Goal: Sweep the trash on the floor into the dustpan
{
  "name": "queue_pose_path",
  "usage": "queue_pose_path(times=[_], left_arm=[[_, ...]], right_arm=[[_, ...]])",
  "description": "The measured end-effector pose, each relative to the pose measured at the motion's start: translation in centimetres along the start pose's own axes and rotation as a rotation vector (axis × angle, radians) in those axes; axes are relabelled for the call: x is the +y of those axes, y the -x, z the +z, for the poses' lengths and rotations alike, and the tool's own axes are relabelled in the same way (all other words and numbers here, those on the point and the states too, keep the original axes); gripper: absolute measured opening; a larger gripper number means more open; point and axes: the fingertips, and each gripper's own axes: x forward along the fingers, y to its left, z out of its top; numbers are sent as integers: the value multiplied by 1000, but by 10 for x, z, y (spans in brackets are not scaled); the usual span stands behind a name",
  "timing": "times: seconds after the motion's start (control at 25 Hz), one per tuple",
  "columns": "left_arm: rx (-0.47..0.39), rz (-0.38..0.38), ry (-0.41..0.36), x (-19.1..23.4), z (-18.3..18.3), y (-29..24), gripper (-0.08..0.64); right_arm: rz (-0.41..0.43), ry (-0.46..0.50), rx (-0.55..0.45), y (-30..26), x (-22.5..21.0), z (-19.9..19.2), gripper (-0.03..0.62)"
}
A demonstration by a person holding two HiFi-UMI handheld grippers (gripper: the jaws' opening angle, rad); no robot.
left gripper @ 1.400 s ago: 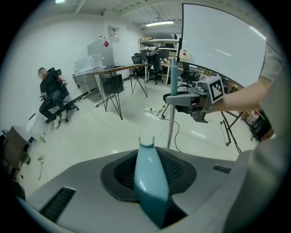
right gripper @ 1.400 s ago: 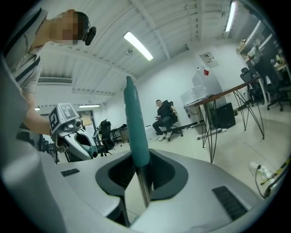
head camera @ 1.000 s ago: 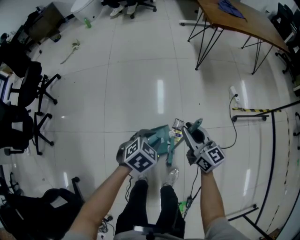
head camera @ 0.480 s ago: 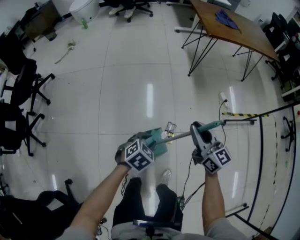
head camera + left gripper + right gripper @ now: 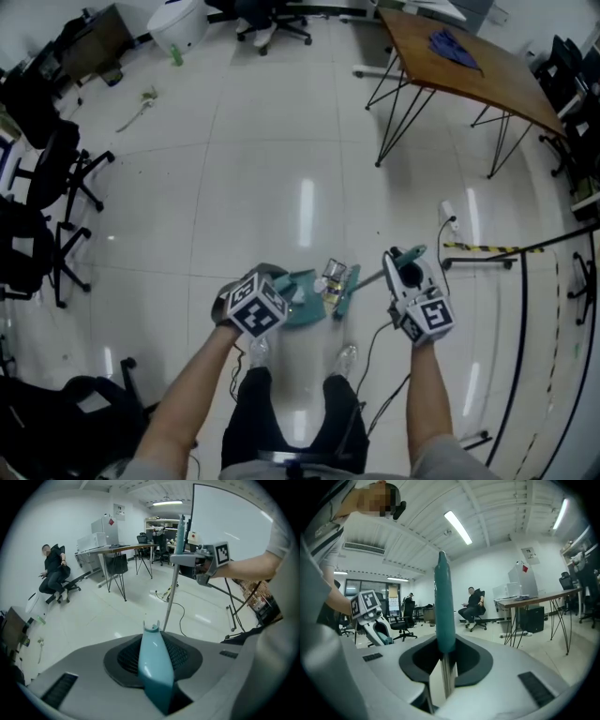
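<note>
Far to the left of the dustpan, black office chairs stand along the room's edge. A dark bag lies on the tiles to the dustpan's lower left. Well beyond it on the same side, near the far wall, are a green bottle and a pale scrap, both well apart from the dustpan.

The left gripper points steeply down just left of the dustpan. Its jaws are clamped on the pale blue dustpan handle, which rises between them. The dustpan rests on the white floor just ahead of the person's shoes.

The trash, a crumpled clear piece, sits at the dustpan's right edge. It is caught between the pan and the teal broom head; whether it is already inside the pan cannot be told.

A metal shaft slants up and to the right from the broom head into the right gripper. That gripper's jaws are closed on the shaft right where its teal grip ends.

Right of the dustpan, a white power strip and a yellow-and-black striped strip lie on the floor. Farther right and beyond the dustpan stands a wooden table on thin black legs, with a blue cloth on top.
</note>
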Motion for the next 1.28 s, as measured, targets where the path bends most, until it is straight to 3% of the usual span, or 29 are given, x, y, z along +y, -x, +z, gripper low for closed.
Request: queue_pose_path(times=[0.24,0.4,0.6,0.84,1.08,1.28], left_arm=[[-1,-1,17,11,5,-3,105],[0,-5,20,8,3,-2,106],[-7,-16,20,10,-7,4,106],[-7,-22,-19,15,-11,11,106],[4,-15,-7,21,2,12,106],[27,2,11,18,19,-3,106]], right_arm=[[24,-147,22,-17,-5,-50,69],[42,-282,-18,-26,12,-54,72],[108,-338,-36,-44,45,-40,77],[119,-245,-26,-43,53,-14,64],[80,-143,-52,-25,10,24,64],[87,-43,-20,-27,-32,24,64]])
